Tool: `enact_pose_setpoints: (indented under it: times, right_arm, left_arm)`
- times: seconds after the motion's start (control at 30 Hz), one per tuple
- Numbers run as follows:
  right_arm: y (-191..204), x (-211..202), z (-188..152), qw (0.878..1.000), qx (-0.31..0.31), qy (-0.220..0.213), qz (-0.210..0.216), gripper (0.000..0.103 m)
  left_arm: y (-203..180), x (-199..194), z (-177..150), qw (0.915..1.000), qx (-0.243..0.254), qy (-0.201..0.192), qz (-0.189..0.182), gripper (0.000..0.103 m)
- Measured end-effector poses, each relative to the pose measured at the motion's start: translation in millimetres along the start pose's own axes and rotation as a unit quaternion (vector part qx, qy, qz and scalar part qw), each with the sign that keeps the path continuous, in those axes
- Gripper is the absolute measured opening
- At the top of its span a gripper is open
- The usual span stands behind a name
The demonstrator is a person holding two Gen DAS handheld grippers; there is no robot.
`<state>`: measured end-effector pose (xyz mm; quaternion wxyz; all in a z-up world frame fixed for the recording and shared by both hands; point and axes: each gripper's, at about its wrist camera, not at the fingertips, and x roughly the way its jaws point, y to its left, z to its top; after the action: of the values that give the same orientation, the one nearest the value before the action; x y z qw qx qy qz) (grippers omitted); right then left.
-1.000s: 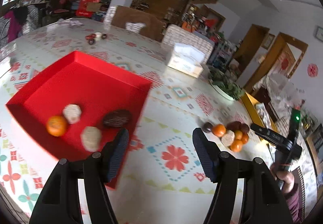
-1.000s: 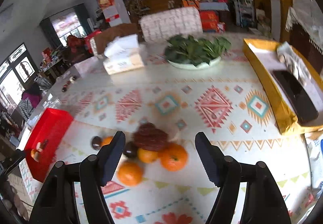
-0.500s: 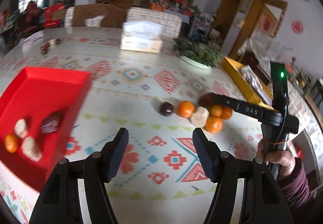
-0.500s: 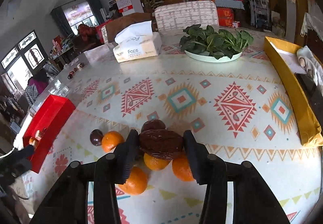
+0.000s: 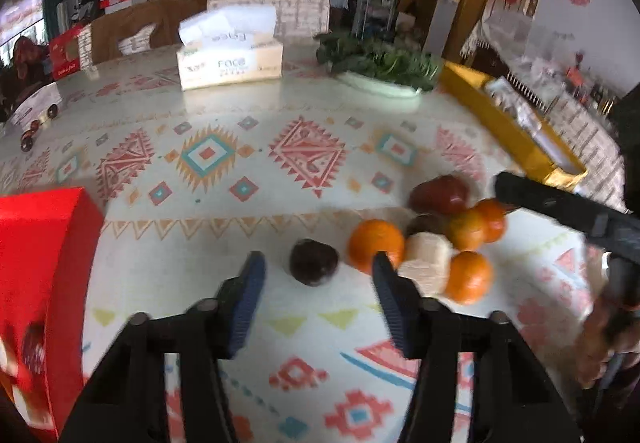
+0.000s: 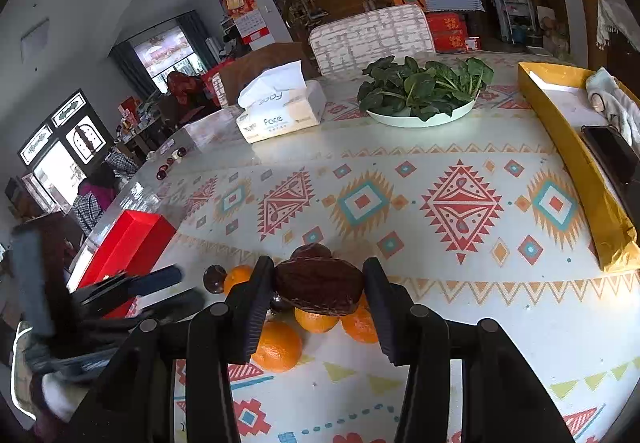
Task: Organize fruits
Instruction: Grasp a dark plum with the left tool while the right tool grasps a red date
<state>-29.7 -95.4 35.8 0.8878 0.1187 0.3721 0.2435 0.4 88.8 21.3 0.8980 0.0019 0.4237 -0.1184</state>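
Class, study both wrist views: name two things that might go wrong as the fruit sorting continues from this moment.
1. The right hand-held gripper pinches the dark brown fruit directly above the oranges; a slip could scatter the pile.
2. The left hand-held gripper is open around the small dark round fruit, close to an orange; closing may nudge either away.

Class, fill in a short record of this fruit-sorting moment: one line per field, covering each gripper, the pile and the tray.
left gripper: open, empty, facing a small dark round fruit
right gripper: shut on a dark brown wrinkled fruit
fruit pile: orange tangerines and darker fruits on the patterned tablecloth
red rectangular tray: at the table's left edge
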Motion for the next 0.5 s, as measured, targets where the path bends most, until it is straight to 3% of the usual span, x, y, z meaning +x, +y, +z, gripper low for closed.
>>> enact_pose_setpoints:
  times: [0.13, 0.27, 0.33, 0.5]
  right_arm:
    - [-0.6, 0.6, -0.4, 1.000, 0.002, 0.000, 0.005, 0.050]
    - [1.2, 2.9, -1.0, 1.000, -0.001, 0.002, 0.008, 0.050]
    - [2.3, 4.3, -1.7, 1.000, -0.004, 0.003, 0.006, 0.050]
    - [1.4, 6.9, -2.9, 1.000, -0.004, 0.003, 0.003, 0.050]
  left_arm:
    - [9.4, 8.1, 4.4, 0.9998, -0.012, -0.003, -0.018, 0.036]
    - [9.8, 15.0, 3.7, 0.9995, -0.011, -0.003, -0.030, 0.035]
    - [6.2, 14.8, 2.1, 0.9995, -0.002, -0.001, -0.031, 0.025]
    - [6.3, 7.4, 0.2, 0.9996, -0.008, -0.016, -0.023, 0.024]
